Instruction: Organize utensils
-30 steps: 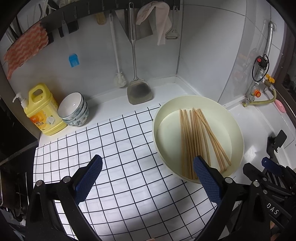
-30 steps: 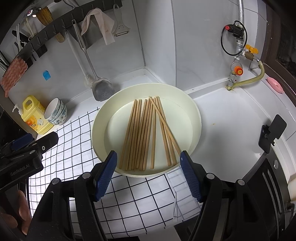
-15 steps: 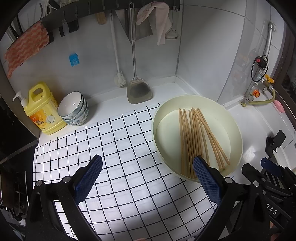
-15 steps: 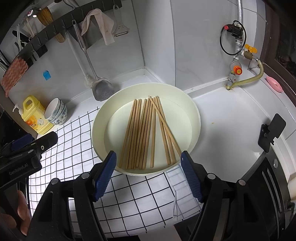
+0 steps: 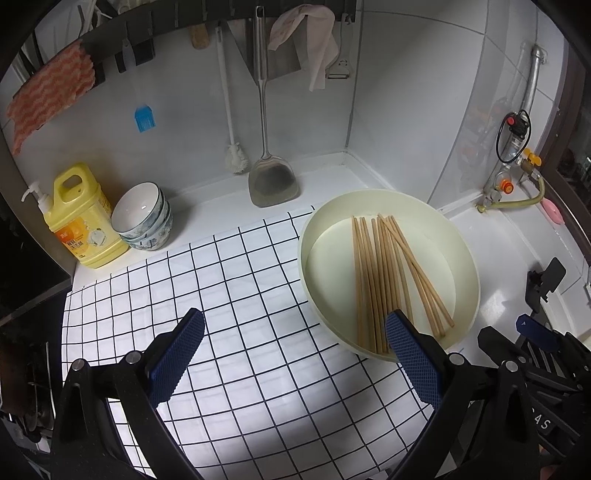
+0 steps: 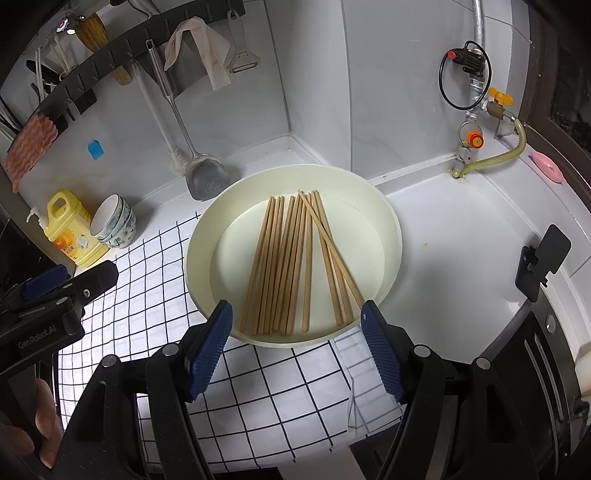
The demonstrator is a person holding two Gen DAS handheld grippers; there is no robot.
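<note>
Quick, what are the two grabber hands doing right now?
Left gripper: open, holding nothing.
Right gripper: open, holding nothing, just short of the chopsticks.

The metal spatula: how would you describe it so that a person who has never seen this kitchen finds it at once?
Look at the dark rail along the top of the white tiled back wall. Several tools hang from it; the metal spatula hangs near the middle, beside the white brush and behind the cream basin of chopsticks. It is the only shiny steel tool whose broad flat blade reaches the counter.
</note>
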